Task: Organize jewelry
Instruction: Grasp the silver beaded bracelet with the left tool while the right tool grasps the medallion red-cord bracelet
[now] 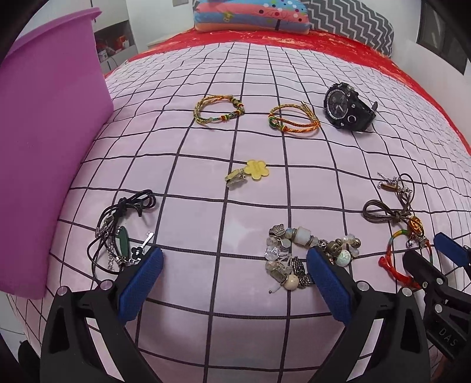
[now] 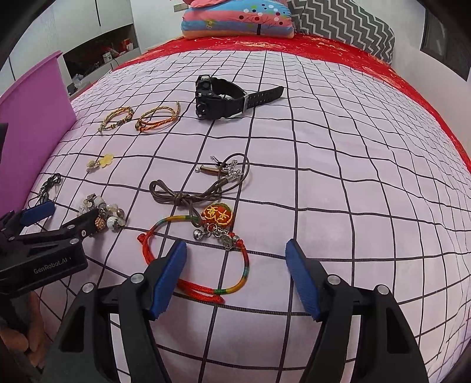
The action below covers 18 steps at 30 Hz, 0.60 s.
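Note:
Jewelry lies on a pink checked bedspread (image 1: 206,182). My left gripper (image 1: 235,262) is open and empty, between a black cord necklace (image 1: 120,232) on its left and a beaded charm bracelet (image 1: 297,256) by its right finger. My right gripper (image 2: 235,253) is open over a red braided bracelet with charms (image 2: 206,259); it also shows in the left wrist view (image 1: 394,265). Farther off lie a brown cord necklace (image 2: 200,188), a yellow flower charm (image 1: 253,172), two woven bracelets (image 1: 217,110) (image 1: 294,119) and a black watch (image 1: 347,107).
A purple bin (image 1: 44,147) stands at the left edge of the bed. A red sheet (image 1: 294,38), a colourful pillow (image 1: 250,14) and a zigzag pillow (image 1: 353,20) lie at the far end. Shelves (image 2: 100,56) stand beyond the bed's left side.

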Available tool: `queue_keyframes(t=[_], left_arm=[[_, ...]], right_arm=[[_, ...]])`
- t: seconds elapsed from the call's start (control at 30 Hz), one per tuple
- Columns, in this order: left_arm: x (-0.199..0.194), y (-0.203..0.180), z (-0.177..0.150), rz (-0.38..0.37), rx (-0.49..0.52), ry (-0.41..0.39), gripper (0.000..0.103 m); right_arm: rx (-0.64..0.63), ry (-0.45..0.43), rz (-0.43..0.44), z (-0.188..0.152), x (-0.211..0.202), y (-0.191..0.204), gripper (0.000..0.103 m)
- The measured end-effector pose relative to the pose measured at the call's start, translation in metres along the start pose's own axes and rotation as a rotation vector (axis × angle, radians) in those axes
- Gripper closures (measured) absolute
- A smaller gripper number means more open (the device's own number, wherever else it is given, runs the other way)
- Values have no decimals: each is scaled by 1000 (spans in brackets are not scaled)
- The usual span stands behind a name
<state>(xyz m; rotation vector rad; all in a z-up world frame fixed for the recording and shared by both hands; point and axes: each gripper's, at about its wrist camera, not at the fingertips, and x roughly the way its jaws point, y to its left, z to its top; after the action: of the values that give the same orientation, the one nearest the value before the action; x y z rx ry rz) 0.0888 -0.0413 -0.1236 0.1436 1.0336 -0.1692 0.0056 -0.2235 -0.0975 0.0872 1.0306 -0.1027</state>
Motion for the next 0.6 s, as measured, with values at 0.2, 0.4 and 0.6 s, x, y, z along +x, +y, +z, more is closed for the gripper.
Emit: queue_keyframes(t=[0.2, 0.4, 0.6], left_arm=[[1, -7, 1, 4, 3, 3, 20], [-5, -19, 2, -43, 39, 0, 63], [-10, -23, 2, -86, 32, 7, 90]], right_arm=[[-26, -2, -9, -1, 2, 5, 37], [-40, 3, 13, 0, 3, 8, 51], [-38, 4, 32, 1, -1, 12, 91]])
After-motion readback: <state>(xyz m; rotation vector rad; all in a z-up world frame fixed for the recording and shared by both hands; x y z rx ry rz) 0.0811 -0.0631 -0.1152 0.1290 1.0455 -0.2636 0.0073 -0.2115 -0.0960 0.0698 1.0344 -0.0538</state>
